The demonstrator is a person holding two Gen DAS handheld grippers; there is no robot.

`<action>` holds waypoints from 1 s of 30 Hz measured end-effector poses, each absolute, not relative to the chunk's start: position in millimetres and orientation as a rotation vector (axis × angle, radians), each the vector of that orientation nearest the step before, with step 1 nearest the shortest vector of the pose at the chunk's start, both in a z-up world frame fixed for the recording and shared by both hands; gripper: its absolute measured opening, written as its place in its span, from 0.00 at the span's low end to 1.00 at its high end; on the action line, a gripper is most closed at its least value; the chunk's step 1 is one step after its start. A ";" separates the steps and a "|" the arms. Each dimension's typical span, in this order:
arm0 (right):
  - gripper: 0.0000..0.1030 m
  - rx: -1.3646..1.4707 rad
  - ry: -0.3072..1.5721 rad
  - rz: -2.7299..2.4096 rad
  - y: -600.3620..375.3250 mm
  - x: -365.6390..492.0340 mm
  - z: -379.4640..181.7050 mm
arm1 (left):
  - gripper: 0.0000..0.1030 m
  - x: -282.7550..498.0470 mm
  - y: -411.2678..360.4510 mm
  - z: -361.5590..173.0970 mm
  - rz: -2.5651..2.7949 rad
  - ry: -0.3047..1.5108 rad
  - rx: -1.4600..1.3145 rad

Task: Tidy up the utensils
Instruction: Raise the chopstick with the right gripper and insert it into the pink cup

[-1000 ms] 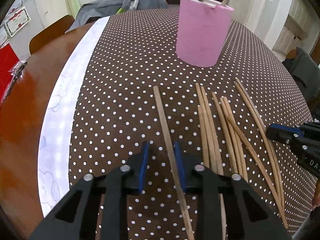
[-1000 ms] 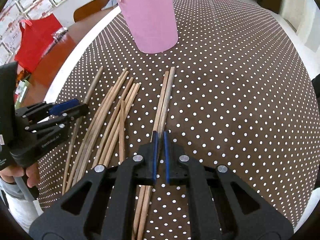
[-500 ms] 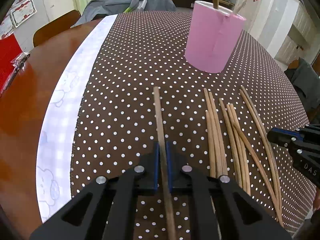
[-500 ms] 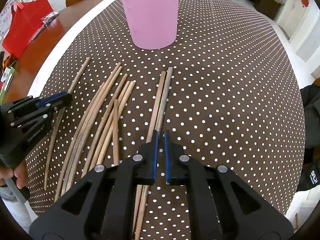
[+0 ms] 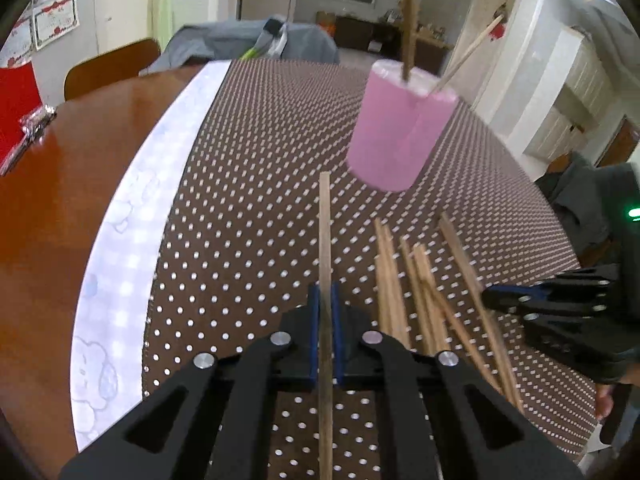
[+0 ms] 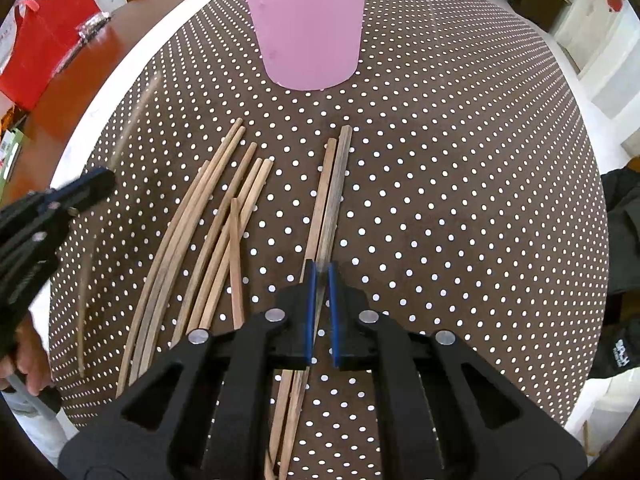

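Chopsticks are what you hold in both hands. Your left gripper [image 5: 325, 308] is clamped on a single chopstick [image 5: 325, 240], which runs between the blue pads and points toward the pink cup [image 5: 396, 132]; its far tip stops just short of the cup's base. Your right gripper [image 6: 320, 304] has its jaws closed to a narrow slit on a grey-brown chopstick [image 6: 338, 184], one of a pair lying straight in front of the cup on the polka-dot tablecloth [image 6: 460, 200]. Left of that pair, nearer your left gripper, a loose bundle of chopsticks [image 6: 216, 232] lies fanned out on the cloth. Two sticks [image 5: 408, 20] already stand in the cup, rising above its rim.
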State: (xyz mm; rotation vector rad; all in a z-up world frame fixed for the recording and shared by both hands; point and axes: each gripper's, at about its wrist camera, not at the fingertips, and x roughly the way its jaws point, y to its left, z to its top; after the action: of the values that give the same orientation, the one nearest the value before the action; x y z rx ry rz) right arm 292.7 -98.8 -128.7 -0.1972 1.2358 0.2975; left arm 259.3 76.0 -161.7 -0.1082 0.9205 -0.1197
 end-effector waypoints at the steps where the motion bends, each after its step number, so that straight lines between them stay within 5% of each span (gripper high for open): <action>1: 0.07 -0.207 1.241 0.298 -93.4 296.0 -129.1 | 0.06 256.8 74.9 -158.1 -0.125 0.908 -0.106; 14: 0.07 -0.207 1.218 0.311 -63.0 308.7 -147.2 | 0.06 231.2 52.0 -113.1 -0.237 0.739 -0.116; 30: 0.06 0.107 0.689 0.415 -121.7 277.8 -70.5 | 0.06 209.8 24.8 -63.4 -0.304 0.312 -0.151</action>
State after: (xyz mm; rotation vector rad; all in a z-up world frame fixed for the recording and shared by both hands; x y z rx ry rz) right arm 277.8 -121.7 -70.5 0.1070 0.6891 0.4155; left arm 209.8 24.8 -63.4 -0.1506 0.3124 -0.3043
